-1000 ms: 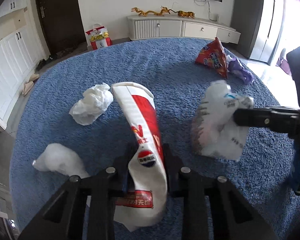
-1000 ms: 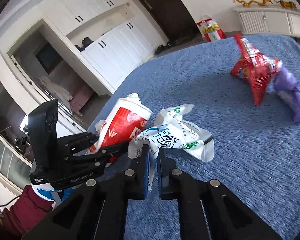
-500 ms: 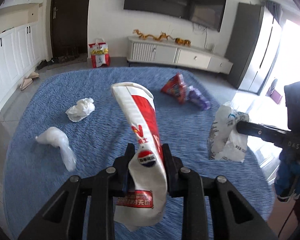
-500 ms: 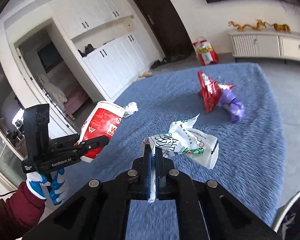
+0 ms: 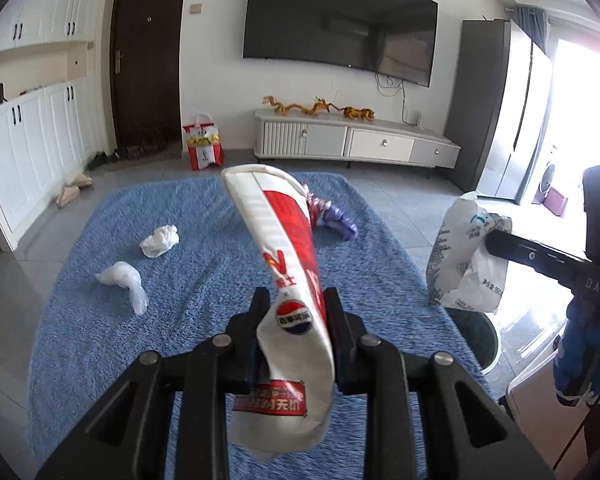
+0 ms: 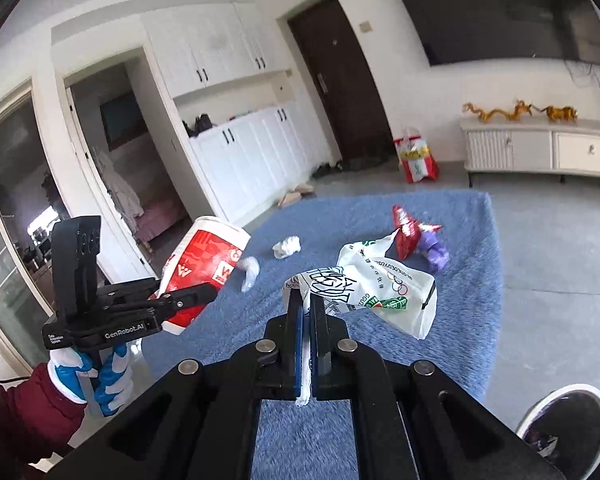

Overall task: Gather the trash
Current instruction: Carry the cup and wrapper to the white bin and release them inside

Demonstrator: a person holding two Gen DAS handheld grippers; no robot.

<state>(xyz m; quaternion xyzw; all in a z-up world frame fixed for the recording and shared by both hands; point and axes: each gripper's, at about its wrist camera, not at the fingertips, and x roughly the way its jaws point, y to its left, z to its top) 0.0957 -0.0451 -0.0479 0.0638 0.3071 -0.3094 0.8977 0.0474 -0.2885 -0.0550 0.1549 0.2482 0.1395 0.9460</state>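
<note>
Blue rug [image 5: 204,248] on the living-room floor has trash scattered on it. Left claw [image 5: 296,320] is clamped on a red and white paper cup [image 5: 288,264], right claw [image 6: 307,312] pinches a white printed plastic bag [image 6: 384,288], both held above the rug. Only the left view shows the dark bin [image 5: 476,338] under that bag; the right view shows a red wrapper [image 6: 408,232] touching purple trash [image 6: 434,250], plus two white wads [image 6: 286,246].
</note>
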